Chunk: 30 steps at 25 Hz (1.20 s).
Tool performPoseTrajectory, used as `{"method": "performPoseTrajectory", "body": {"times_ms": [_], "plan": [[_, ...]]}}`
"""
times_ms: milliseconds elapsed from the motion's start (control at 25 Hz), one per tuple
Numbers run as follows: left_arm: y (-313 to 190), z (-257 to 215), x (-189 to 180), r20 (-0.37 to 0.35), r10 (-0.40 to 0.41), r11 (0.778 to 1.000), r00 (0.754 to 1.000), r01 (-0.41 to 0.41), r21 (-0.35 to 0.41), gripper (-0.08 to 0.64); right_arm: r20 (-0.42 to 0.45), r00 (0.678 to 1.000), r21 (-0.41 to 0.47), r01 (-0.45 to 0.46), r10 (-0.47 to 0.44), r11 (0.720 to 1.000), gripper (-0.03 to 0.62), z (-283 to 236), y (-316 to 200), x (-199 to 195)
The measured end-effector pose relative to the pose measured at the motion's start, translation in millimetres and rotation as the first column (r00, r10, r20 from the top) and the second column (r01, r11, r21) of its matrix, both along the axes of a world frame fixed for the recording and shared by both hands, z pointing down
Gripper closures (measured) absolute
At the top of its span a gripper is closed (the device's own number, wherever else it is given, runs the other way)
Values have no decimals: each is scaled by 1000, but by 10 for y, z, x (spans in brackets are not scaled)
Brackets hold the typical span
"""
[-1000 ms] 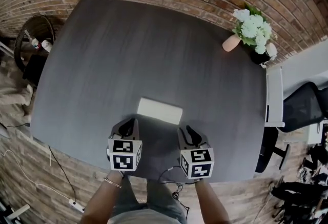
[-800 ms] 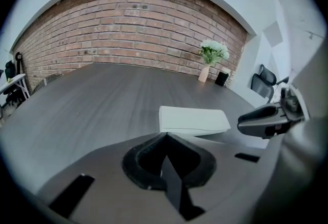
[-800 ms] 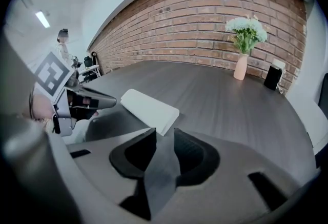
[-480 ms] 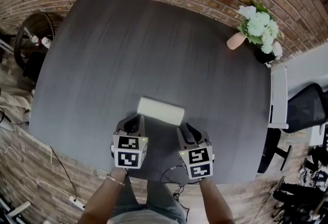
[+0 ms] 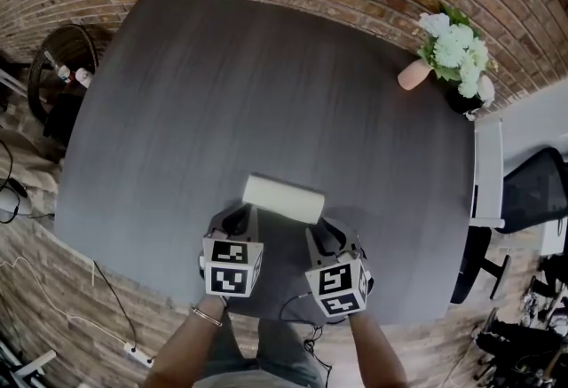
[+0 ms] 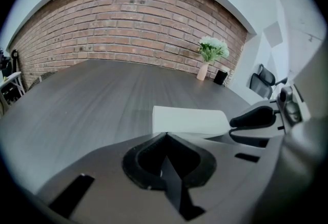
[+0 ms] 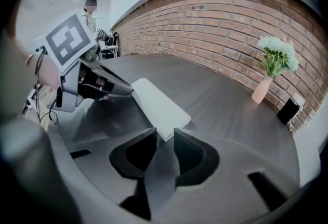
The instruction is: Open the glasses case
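My left tongs (image 5: 237,220), clenched on nothing, have crept up to the left end of the white glasses case (image 5: 284,198) by the tabletop's (image 5: 266,67) near edge. My right tongs (image 5: 325,235), slightly parted, now straddle its right corner.

The worktop (image 5: 266,84) lies bare beyond and to the left of the glasses case (image 5: 284,199). The case's near side is blocked by the left hand-held gripper (image 5: 238,219) and the right hand-held gripper (image 5: 327,235). The flower vase (image 5: 414,74) stands well apart at the far right corner.
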<state>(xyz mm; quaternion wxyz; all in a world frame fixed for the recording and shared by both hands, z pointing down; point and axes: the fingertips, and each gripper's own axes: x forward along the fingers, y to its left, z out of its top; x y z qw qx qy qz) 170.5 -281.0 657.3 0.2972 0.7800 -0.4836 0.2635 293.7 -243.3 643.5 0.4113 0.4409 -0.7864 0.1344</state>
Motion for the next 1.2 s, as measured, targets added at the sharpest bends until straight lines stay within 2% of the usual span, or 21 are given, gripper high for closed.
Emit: {"method": "performPoseTrajectory", "body": {"times_ms": [440, 720, 1000, 1200], "plan": [[-4, -1, -1, -4, 9, 1000, 1000, -9, -8, 565, -143, 988, 62, 73, -63, 995, 491, 57, -17, -18], [-7, 4, 4, -18, 9, 1000, 1000, -9, -12, 565, -186, 978, 95, 110, -91, 989, 494, 74, -19, -13], [-8, 4, -6, -23, 5, 1000, 1000, -5, -11, 565, -263, 954, 124, 181, -144, 976, 503, 79, -5, -14], [-14, 8, -1, -22, 12, 1000, 1000, -12, -8, 565, -269, 954, 128, 172, -133, 977, 503, 72, -11, -11]]}}
